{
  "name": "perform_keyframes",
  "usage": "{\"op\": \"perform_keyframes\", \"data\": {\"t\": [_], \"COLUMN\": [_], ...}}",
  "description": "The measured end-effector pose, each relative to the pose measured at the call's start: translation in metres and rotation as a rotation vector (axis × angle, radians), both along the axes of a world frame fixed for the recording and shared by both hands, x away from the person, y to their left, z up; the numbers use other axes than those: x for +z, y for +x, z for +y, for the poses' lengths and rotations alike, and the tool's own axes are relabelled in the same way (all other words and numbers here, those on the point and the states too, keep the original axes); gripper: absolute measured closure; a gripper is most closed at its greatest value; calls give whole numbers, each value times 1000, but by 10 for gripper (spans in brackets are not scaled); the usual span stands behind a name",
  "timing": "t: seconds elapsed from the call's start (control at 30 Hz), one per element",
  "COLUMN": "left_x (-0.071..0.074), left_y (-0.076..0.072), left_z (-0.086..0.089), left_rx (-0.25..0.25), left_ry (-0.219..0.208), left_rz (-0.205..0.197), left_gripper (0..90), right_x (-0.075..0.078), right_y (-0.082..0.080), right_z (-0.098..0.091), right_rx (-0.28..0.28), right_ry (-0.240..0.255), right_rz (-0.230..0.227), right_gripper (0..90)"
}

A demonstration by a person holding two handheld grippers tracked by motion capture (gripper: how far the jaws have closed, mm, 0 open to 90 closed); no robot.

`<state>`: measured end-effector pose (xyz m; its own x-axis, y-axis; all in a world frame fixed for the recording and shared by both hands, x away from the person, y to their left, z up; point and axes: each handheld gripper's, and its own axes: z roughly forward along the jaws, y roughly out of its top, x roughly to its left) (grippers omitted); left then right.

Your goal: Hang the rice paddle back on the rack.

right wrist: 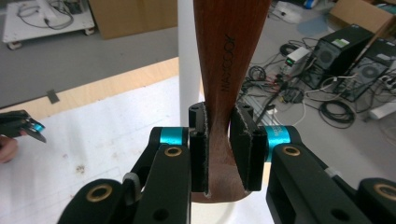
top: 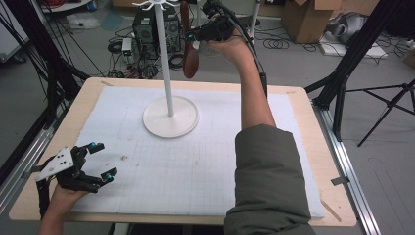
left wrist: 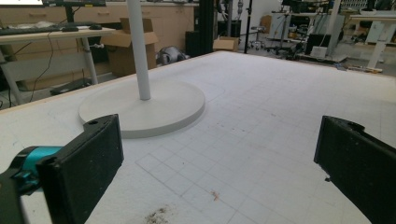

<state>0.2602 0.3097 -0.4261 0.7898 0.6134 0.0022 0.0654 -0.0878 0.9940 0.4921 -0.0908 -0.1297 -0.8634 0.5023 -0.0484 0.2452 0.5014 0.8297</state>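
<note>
Right gripper (top: 193,35) is up high at the far side of the counter (top: 313,161), jaws pinched on a dark wooden spatula (top: 191,58), so it's clamped on a thing rather than pressed together on nothing. In the right gripper view you can see the pads squeezing the wooden spatula (right wrist: 224,93) from both sides near one end, with the rest of it running up out of frame and some lettering burned along the wood. From the high view it hangs in the air just beside the pole of the white hook stand (top: 169,73), broad end down, well above the white gridded mat (top: 161,181).

Left gripper (top: 100,160) sits low near the front left corner of the counter, jaws spread wide with nothing between them. Its own view looks across the mat towards the stand's round base (left wrist: 144,109), and there are a few brown crumbs (left wrist: 159,215) on the mat in front of it.
</note>
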Motion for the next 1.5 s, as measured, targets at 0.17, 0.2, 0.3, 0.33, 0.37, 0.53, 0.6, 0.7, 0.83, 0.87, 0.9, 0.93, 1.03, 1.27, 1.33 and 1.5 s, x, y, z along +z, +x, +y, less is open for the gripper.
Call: {"op": "perform_keyframes", "data": {"t": [0.17, 0.2, 0.3, 0.33, 0.37, 0.53, 0.6, 0.7, 0.83, 0.87, 0.9, 0.93, 1.03, 1.27, 1.33, 1.5], "left_x": [-1, -1, 0, 0, 0, -1, -1, -1, -1, -2, -2, -2, -2, -3, -3, -4], "left_y": [0, 0, 0, 0, 0, 0, 1, 1, 1, 1, 1, 1, 1, 1, 2, 2], "left_z": [-1, -1, -1, -1, -1, -1, -1, 0, 0, 1, 1, 1, 1, 1, 1, 1], "left_rx": [0, -1, -1, 0, 0, 0, -2, 0, 1, 2, 3, 1, 2, 2, 2, 5], "left_ry": [3, 2, 1, 2, 2, 2, 1, 2, -1, -2, -2, 0, -1, 4, 2, 3], "left_rz": [2, 3, 3, 3, 3, 5, 7, 7, 7, 8, 8, 8, 7, 12, 13, 14], "left_gripper": [17, 17, 17, 17, 17, 18, 17, 17, 17, 17, 18, 17, 17, 17, 17, 17], "right_x": [4, 5, 6, 6, 7, 14, 18, 21, 21, 21, 21, 20, 19, 19, 19, 17], "right_y": [-3, -3, -4, -4, -4, -3, -3, -2, -1, 0, 0, 1, 2, 5, 6, 8], "right_z": [-3, -3, -2, -2, -1, 3, 5, 8, 10, 11, 12, 12, 13, 15, 16, 18], "right_rx": [-8, -8, -2, -2, -3, -9, -7, -8, -8, -7, -6, -13, -16, -13, -11, -3], "right_ry": [-2, -3, -6, -11, -12, -55, -64, -78, -100, -102, -107, -120, -122, -126, -128, -128], "right_rz": [-16, -17, -14, -14, -14, -15, -21, -11, -9, -4, -3, -2, 2, 6, 7, 15], "right_gripper": [786, 787, 787, 787, 787, 787, 787, 787, 787, 787, 787, 787, 787, 787, 787, 786]}}
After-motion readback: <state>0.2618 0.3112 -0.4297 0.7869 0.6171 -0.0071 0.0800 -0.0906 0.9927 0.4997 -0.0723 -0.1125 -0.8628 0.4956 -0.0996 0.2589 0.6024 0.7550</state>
